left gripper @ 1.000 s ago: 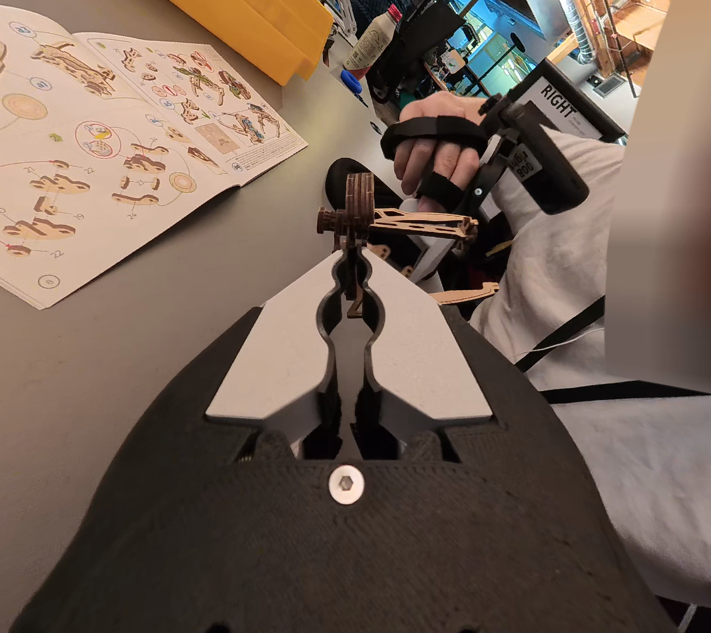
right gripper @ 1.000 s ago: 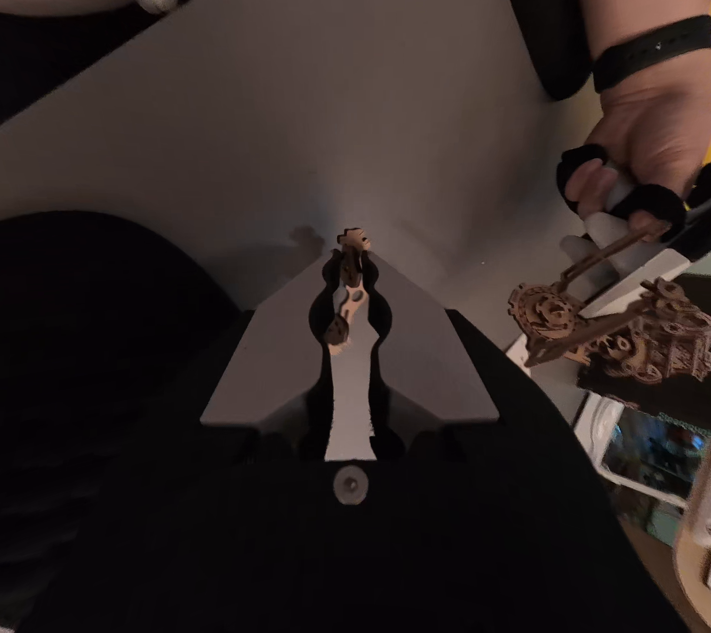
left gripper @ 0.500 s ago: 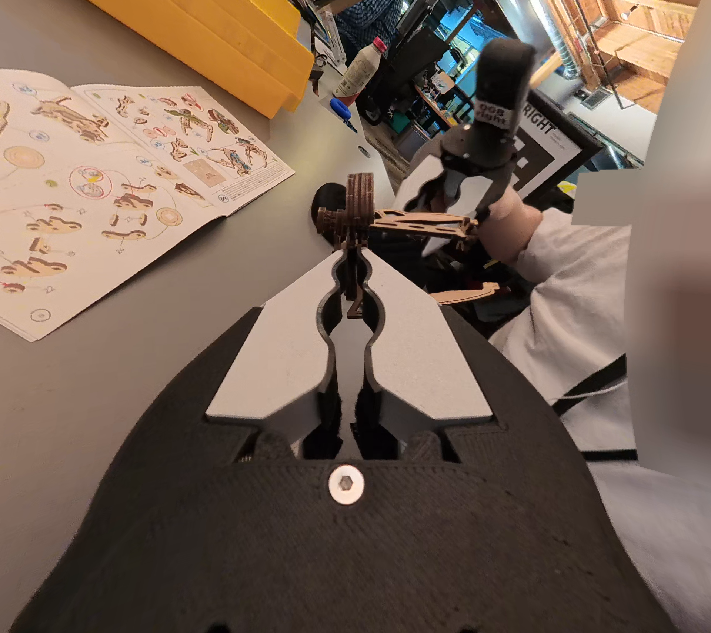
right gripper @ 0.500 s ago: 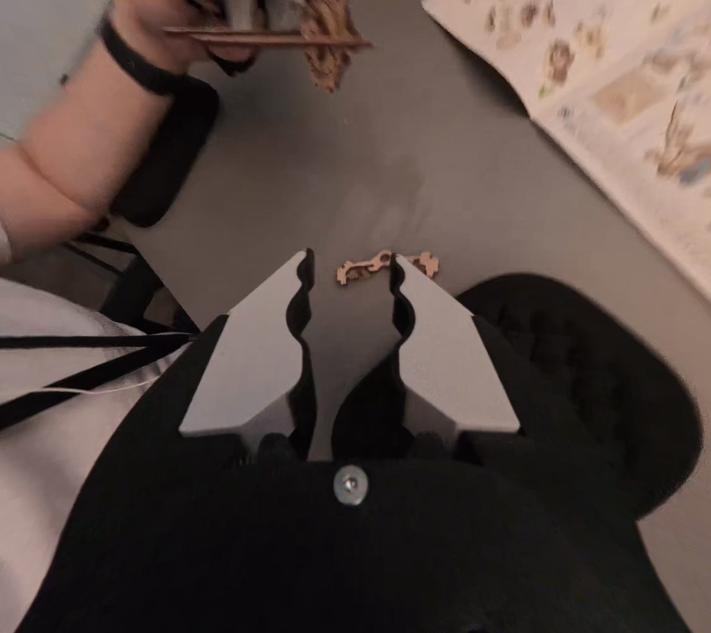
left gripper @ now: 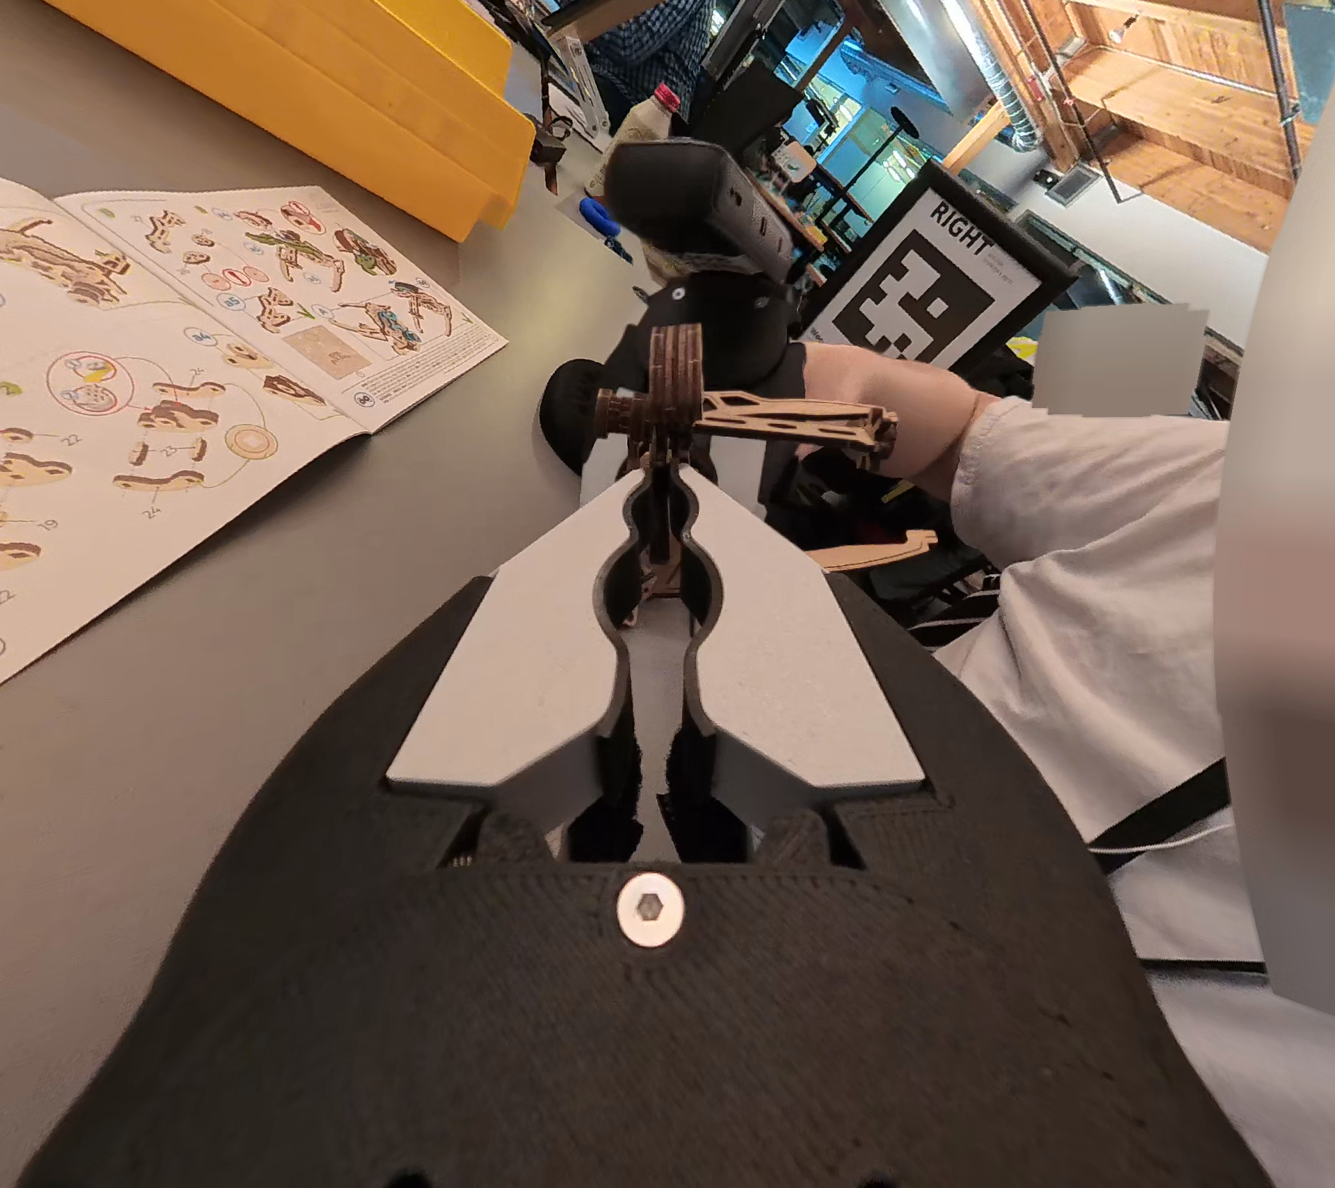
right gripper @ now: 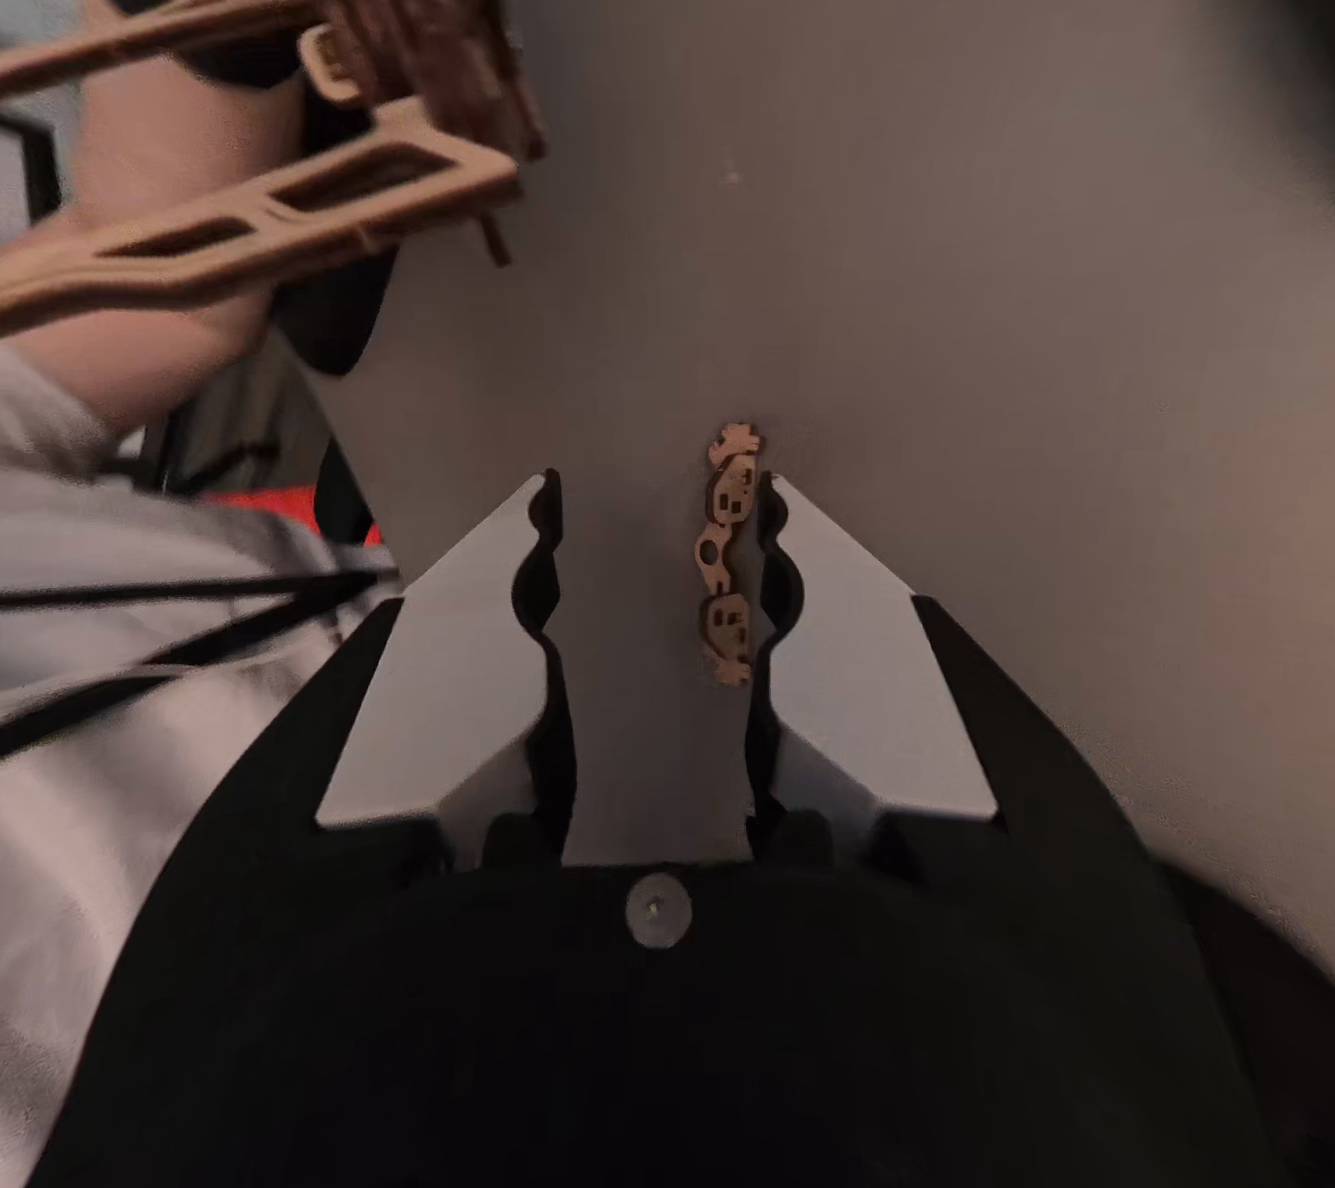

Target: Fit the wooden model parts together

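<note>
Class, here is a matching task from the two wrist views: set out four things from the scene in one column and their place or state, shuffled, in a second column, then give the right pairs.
Things:
1. wooden model
2. small flat wooden part
3. instruction booklet
4. yellow bins

Places or states:
A. lies open on the table
B. stacked at the table's far edge
C. clamped in the shut left gripper
D. flat on the table between the open right gripper's fingers

Pairs: 1-C, 2-D, 3-A, 4-B
</note>
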`<state>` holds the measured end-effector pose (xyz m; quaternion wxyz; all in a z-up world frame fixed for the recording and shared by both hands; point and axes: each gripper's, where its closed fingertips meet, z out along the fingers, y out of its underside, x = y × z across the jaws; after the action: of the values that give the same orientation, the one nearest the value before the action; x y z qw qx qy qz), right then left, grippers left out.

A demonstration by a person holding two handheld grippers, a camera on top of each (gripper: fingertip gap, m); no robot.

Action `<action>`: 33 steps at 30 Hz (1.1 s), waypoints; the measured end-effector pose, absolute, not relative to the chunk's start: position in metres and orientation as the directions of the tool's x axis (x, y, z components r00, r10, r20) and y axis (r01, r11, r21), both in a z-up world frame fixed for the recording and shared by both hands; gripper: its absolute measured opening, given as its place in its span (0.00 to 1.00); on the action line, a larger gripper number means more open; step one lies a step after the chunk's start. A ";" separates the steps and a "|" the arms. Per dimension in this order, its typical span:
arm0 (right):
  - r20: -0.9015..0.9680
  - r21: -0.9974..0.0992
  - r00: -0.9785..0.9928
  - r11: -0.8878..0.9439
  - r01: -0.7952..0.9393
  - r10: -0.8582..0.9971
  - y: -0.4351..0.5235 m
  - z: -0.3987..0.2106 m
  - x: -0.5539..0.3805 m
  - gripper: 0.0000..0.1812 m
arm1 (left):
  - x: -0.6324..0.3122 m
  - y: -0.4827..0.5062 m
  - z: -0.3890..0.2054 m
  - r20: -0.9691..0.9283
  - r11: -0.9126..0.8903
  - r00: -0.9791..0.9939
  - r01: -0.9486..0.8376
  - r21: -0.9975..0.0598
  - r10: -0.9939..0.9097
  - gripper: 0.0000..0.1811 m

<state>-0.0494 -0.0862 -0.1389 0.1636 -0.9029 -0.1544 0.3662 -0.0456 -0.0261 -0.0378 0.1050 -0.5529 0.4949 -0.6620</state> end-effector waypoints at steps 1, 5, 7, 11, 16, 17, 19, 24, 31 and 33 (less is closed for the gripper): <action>-0.607 -0.413 0.654 -0.882 0.225 0.451 -0.089 -0.140 -0.054 0.29 | -0.046 -0.025 -0.037 0.626 -0.488 -0.366 -0.405 -0.773 -0.688 0.00; -0.393 -0.543 0.670 -0.747 0.384 0.630 -0.090 -0.139 -0.042 0.26 | -0.047 -0.021 -0.038 0.631 -0.498 -0.361 -0.399 -0.770 -0.686 0.00; -0.146 -0.660 0.671 -0.577 0.481 0.727 -0.090 -0.132 -0.030 0.26 | -0.048 -0.019 -0.038 0.631 -0.498 -0.360 -0.398 -0.770 -0.688 0.00; 0.094 -0.716 0.654 -0.405 0.568 0.750 -0.110 -0.133 -0.021 0.23 | -0.047 -0.019 -0.038 0.630 -0.494 -0.363 -0.402 -0.771 -0.687 0.00; -0.126 -0.783 0.727 -0.517 0.344 0.675 -0.108 -0.134 -0.022 0.16 | -0.047 -0.023 -0.039 0.623 -0.483 -0.363 -0.408 -0.775 -0.692 0.00; -0.175 -0.771 0.729 -0.552 0.316 0.662 -0.106 -0.136 -0.020 0.12 | -0.046 -0.023 -0.040 0.621 -0.480 -0.361 -0.410 -0.776 -0.696 0.00; -0.246 -0.753 0.712 -0.592 0.286 0.657 -0.102 -0.136 -0.020 0.07 | -0.046 -0.024 -0.041 0.617 -0.475 -0.358 -0.412 -0.778 -0.701 0.00; -0.312 -0.711 0.654 -0.626 0.319 0.689 -0.100 -0.133 -0.020 0.10 | -0.047 -0.023 -0.042 0.614 -0.468 -0.353 -0.417 -0.779 -0.706 0.00; -0.237 -0.686 0.696 -0.624 0.375 0.678 -0.109 -0.151 -0.023 0.13 | -0.046 -0.023 -0.043 0.617 -0.469 -0.357 -0.421 -0.777 -0.702 0.00; -0.240 -0.706 0.678 -0.604 0.369 0.695 -0.108 -0.146 -0.026 0.00 | -0.046 -0.024 -0.042 0.617 -0.469 -0.361 -0.420 -0.777 -0.699 0.00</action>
<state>-0.0265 -0.1082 -0.1458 0.3191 -0.8585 -0.3099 0.2551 -0.0461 -0.0239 -0.0421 0.1071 -0.5551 0.5039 -0.6530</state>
